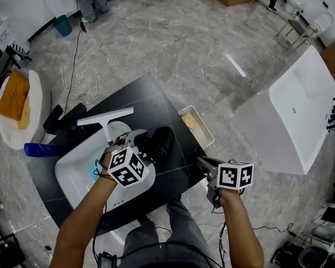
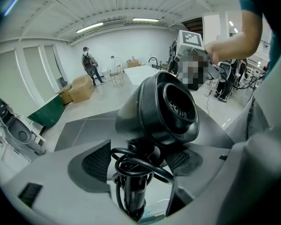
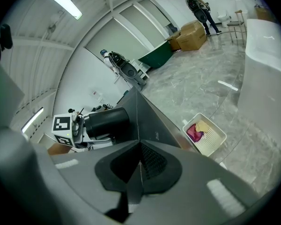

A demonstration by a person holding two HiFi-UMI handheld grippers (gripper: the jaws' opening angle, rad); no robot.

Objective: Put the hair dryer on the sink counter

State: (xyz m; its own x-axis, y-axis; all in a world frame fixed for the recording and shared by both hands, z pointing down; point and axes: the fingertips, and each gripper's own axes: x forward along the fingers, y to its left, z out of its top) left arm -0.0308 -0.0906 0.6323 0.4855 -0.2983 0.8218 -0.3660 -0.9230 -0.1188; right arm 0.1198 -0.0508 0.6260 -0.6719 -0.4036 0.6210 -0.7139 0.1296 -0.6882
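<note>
A black hair dryer (image 1: 159, 144) hangs over the black sink counter (image 1: 156, 102), just right of the white basin (image 1: 72, 172). My left gripper (image 1: 144, 145) is shut on its handle, which has the cord coiled round it. In the left gripper view the dryer's round head (image 2: 171, 107) fills the middle, and the wrapped handle sits between the jaws of the left gripper (image 2: 139, 162). My right gripper (image 1: 202, 162) stays shut and empty off the counter's right corner. From the right gripper (image 3: 140, 146) the dryer's barrel (image 3: 105, 122) lies level beside the left marker cube (image 3: 63, 125).
A white T-shaped piece (image 1: 106, 117) stands at the basin's far rim. A blue bottle (image 1: 39, 148) lies at the counter's left. A cream basket (image 1: 196, 126) sits on the floor by the counter's right edge. A white bathtub (image 1: 296, 110) stands to the right.
</note>
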